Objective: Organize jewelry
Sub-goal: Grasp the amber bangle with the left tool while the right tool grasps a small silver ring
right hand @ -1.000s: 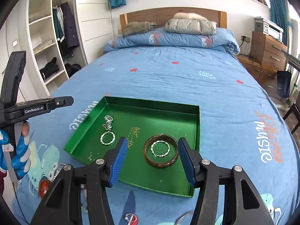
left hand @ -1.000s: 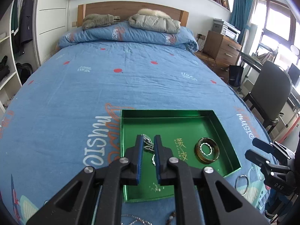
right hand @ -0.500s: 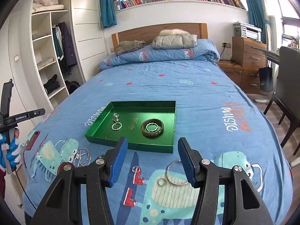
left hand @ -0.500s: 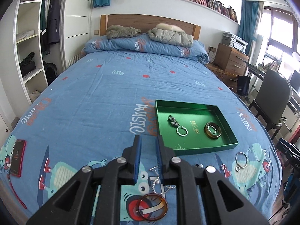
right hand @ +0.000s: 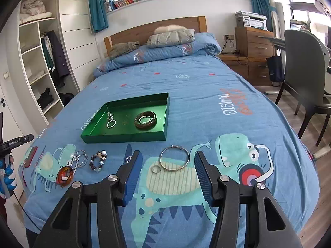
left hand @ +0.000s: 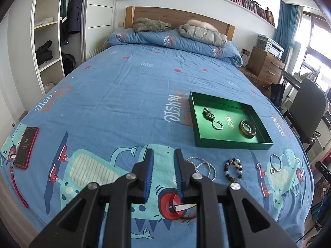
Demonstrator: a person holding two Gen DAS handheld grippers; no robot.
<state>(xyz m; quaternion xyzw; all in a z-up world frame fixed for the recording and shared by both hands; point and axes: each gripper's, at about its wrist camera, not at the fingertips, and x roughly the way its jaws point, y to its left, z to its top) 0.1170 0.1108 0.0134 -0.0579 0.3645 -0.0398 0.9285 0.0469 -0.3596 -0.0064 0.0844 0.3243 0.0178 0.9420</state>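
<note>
Both grippers have pulled back from the green tray (left hand: 231,142) toward the foot of the bed since a second ago, when the left one hung low over the tray floor with its jaws close about a small silver piece; that piece now lies in the tray.

Inside the tray, seen from the right wrist, are a brown bangle (right hand: 145,119) with a small silver ring lying inside it, a twisted silver ring (right hand: 111,124) and a little silver cluster (right hand: 110,115) just beyond it.

Still loose on the bed (right hand: 206,95), near the tray's front wall, are a large silver bangle (right hand: 174,158) with a small ring (right hand: 155,169) touching its edge, a dark beaded bracelet (right hand: 97,161), a heap of thin beaded strands (right hand: 79,158) and an amber bangle (right hand: 64,175).

The left gripper (left hand: 163,174) is narrow and holds nothing; the amber bangle (left hand: 182,205) sits just under its right finger. The right gripper (right hand: 168,172) is wide and empty, framing the silver bangle.

Judging by this, sorting is partway through, and the step in hand is reaching for another piece. Each next pick likely needs a descent to the bedding and a pinch across a thin rim, which could slip.

A red phone (left hand: 26,144) lies well apart at the left.
</note>
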